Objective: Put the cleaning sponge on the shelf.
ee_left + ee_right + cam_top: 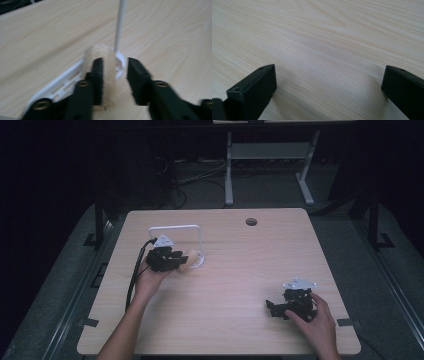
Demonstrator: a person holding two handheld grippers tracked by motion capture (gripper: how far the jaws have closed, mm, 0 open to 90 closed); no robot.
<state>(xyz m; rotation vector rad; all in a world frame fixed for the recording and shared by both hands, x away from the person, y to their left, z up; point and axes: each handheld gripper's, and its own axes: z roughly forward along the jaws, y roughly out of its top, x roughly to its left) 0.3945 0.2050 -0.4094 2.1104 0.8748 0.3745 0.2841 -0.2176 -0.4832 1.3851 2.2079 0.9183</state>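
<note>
Here the left tool had its jaws partly closed around a pale roll; the left jaw lay against the roll's face, while a gap showed between the roll and the right jaw, so a firm pinch could not be confirmed. The roll sat just in front of a white wire stand, near the stand's upright rod and over its flat base. The right tool, well apart, rested low over the bare worktop with jaws spread wide and nothing between them.
</note>
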